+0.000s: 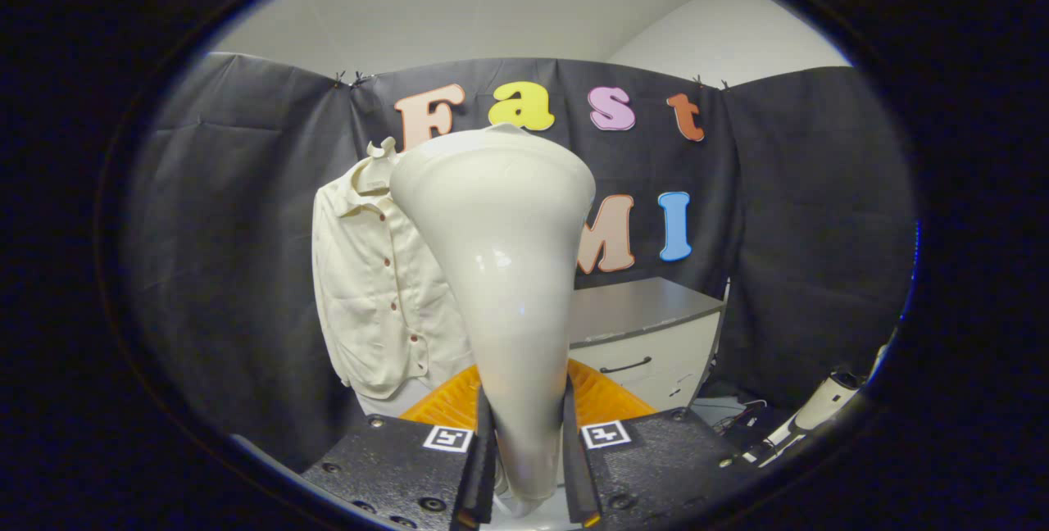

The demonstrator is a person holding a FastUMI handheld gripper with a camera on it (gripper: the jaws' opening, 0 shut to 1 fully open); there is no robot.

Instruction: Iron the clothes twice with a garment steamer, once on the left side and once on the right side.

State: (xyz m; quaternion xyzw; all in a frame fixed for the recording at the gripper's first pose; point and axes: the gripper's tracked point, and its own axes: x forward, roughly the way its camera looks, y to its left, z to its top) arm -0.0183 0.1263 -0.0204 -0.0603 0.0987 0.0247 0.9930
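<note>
Between the fingers of the gripper, both pressing its narrow handle, stands the garment steamer, a smooth glossy cone flaring to a wide head at twelve o'clock. Beyond it at ten o'clock hangs the shirt, cream, soft, creased, buttoned. Best to square the head to the cloth and stroke steadily down one side.

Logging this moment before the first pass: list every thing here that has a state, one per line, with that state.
claw: shut on the garment steamer, both fingers pressing its handle.
garment steamer: held upright between the fingers, wide head up, in front of the shirt.
shirt: hanging against the booth wall, buttoned, wrinkled.
cabinet: drawer closed.
</note>
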